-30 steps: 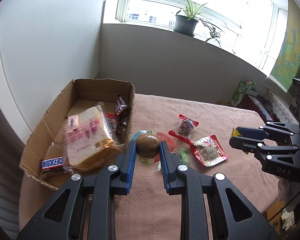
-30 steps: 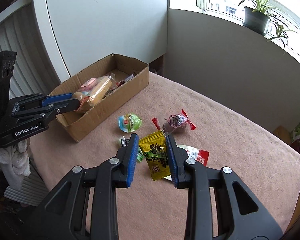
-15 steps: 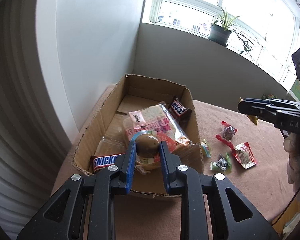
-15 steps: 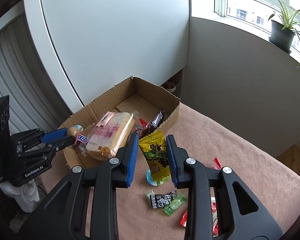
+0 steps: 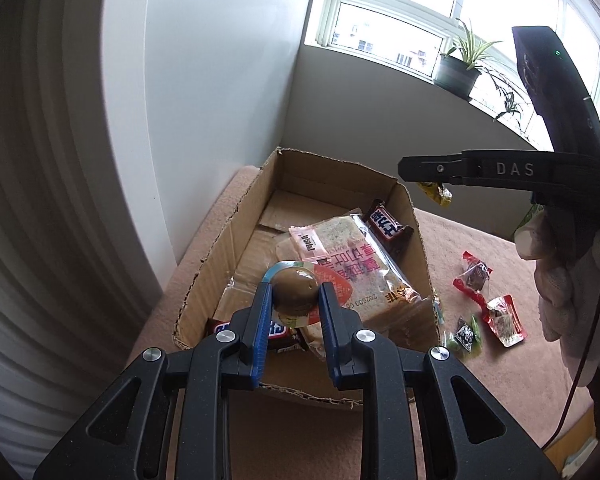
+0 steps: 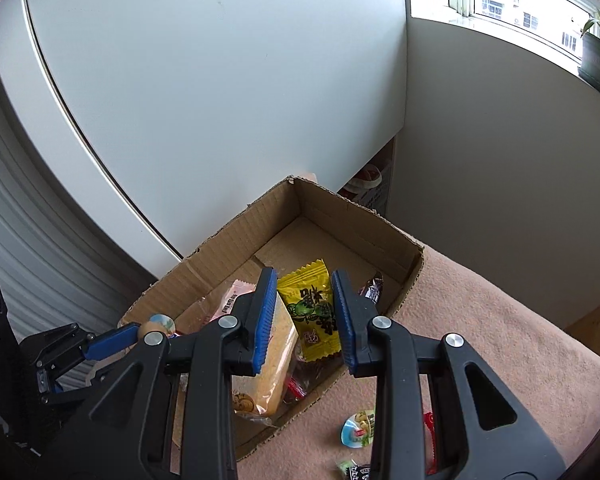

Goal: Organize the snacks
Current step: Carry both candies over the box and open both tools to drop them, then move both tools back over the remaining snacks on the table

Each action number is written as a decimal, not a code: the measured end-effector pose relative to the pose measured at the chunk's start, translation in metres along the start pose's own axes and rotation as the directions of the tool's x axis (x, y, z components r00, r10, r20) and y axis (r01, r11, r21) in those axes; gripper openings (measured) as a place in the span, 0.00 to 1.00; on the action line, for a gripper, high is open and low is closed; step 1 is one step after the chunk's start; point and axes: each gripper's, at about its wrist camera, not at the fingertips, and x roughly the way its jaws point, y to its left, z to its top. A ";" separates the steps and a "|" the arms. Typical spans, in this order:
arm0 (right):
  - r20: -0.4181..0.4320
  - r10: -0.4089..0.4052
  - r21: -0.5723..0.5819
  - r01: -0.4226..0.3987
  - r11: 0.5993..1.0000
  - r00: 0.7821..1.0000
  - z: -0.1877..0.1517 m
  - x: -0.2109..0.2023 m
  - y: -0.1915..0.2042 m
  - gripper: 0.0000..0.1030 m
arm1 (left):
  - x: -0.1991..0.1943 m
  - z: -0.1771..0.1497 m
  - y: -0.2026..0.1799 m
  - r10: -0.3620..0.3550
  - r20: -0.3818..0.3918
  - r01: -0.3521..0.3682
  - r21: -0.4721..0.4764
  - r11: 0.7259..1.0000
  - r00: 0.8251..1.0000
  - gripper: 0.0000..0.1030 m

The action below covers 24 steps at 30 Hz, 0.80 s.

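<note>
Left wall: a white panel (image 5: 220,80) is standing at the far left, behind the box.
Cardboard box: an open cardboard box (image 5: 216,252) is sitting at the left end of a table covered in pinkish-brown cloth (image 5: 480,380), its flaps up.
Left gripper: the left gripper (image 5: 294,300) is hovering over the near end of the box, its blue pads clenched on a brown jelly cup (image 5: 294,290) with a blue and red lid rim.
Box contents: a Snickers bar (image 5: 276,330) is lying at the near wall beneath the left gripper; a bagged slice of bread (image 5: 364,268) is lying across the middle; a dark chocolate bar (image 5: 386,226) is leaning against the right wall.
Right gripper: the right gripper (image 6: 304,310) is hanging over the box, further from the near wall, its pads grasping a yellow snack packet (image 6: 312,310) with green print. The packet is hanging in the air above the bread.
Table, right of the box: a small green and black candy (image 5: 464,334) is lying near the box; two red wrapped snacks (image 5: 504,320) are lying just beyond it. In the right wrist view, a second jelly cup (image 6: 358,428) is resting on the cloth beside the box's near right corner.
Far right: a potted plant (image 5: 460,68) is standing on the windowsill.
</note>
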 end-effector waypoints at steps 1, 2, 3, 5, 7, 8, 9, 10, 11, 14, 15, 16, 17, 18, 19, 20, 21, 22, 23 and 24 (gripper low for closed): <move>0.005 0.003 0.006 -0.003 1.000 1.000 0.002 0.001 0.000 0.30 | 0.000 0.000 0.000 0.000 0.001 0.000 0.001 1.000 1.000 0.21; 0.009 0.002 0.016 -0.002 1.000 1.000 0.002 0.001 -0.001 0.37 | 0.000 0.000 0.000 0.000 0.001 0.000 0.001 1.000 1.000 0.21; 0.010 0.001 0.027 -0.001 1.000 1.000 0.003 0.001 -0.002 0.46 | 0.000 0.000 0.000 0.000 0.000 0.000 0.000 1.000 1.000 0.22; 0.035 0.000 0.050 -0.002 0.999 0.999 0.003 -0.003 -0.004 0.82 | 0.001 0.000 0.000 -0.001 -0.006 0.001 -0.001 1.000 1.000 0.23; 0.063 -0.001 0.058 -0.002 0.998 0.998 0.001 -0.011 -0.006 0.84 | 0.002 0.000 0.000 -0.002 -0.015 0.002 -0.008 1.000 1.000 0.46; 0.063 -0.006 0.060 0.002 0.998 0.998 0.000 -0.014 -0.007 0.84 | -0.001 0.000 0.001 0.002 -0.005 -0.002 -0.013 1.000 1.000 0.53; 0.063 -0.011 0.063 0.007 0.998 0.998 -0.001 -0.017 -0.008 0.84 | -0.003 0.000 0.001 0.006 0.007 -0.006 -0.015 1.000 1.000 0.61; 0.065 -0.013 0.067 0.009 0.998 0.998 -0.002 -0.021 -0.009 0.84 | -0.006 0.000 0.001 0.005 0.015 -0.005 -0.016 1.000 1.000 0.61; 0.066 -0.014 0.074 0.009 0.997 0.998 -0.004 -0.024 -0.011 0.84 | -0.008 0.001 0.001 0.003 0.018 -0.003 -0.018 1.000 1.000 0.61; 0.073 -0.010 0.097 0.003 0.995 0.997 -0.011 -0.038 -0.020 0.84 | -0.013 0.000 0.000 0.001 0.027 0.000 -0.021 1.000 1.000 0.61; 0.077 -0.013 0.104 0.005 0.995 0.997 -0.015 -0.043 -0.023 0.84 | -0.015 0.000 0.000 -0.001 0.028 0.002 -0.023 1.000 1.000 0.61; 0.082 -0.019 0.111 0.010 0.994 0.996 -0.018 -0.049 -0.026 0.84 | -0.016 -0.001 -0.001 -0.005 0.030 0.005 -0.022 1.000 1.000 0.61; 0.088 -0.023 0.118 0.012 0.993 0.996 -0.022 -0.055 -0.029 0.84 | -0.018 -0.002 -0.002 -0.008 0.031 0.008 -0.020 1.000 0.999 0.61; 0.093 -0.025 0.125 0.013 0.992 0.995 -0.026 -0.061 -0.032 0.84 | -0.020 -0.003 -0.003 -0.010 0.032 0.011 -0.018 1.000 0.999 0.61; 0.097 -0.029 0.132 0.016 0.991 0.995 -0.029 -0.067 -0.036 0.84 | -0.022 -0.004 -0.004 -0.014 0.033 0.015 -0.015 1.000 0.999 0.61; 0.103 -0.035 0.139 0.020 0.990 0.994 -0.034 -0.074 -0.038 0.84 | -0.025 -0.006 -0.006 -0.018 0.034 0.018 -0.013 1.000 0.999 0.61; 0.110 -0.041 0.147 0.024 0.989 0.993 -0.039 -0.080 -0.041 0.84 | -0.027 -0.008 -0.008 -0.020 0.035 0.020 -0.011 1.000 0.999 0.61; 0.116 -0.045 0.154 0.027 0.988 0.992 -0.042 -0.087 -0.043 0.84 | -0.030 -0.009 -0.009 -0.022 0.037 0.022 -0.009 1.000 0.999 0.61; 0.123 -0.050 0.162 0.029 0.986 0.991 -0.048 -0.094 -0.046 0.84 | -0.034 -0.012 -0.011 -0.024 0.039 0.025 -0.006 1.000 0.999 0.61; 0.129 -0.054 0.170 0.032 0.985 0.990 -0.053 -0.101 -0.048 0.84 | -0.037 -0.014 -0.012 -0.026 0.042 0.026 -0.002 1.000 0.999 0.61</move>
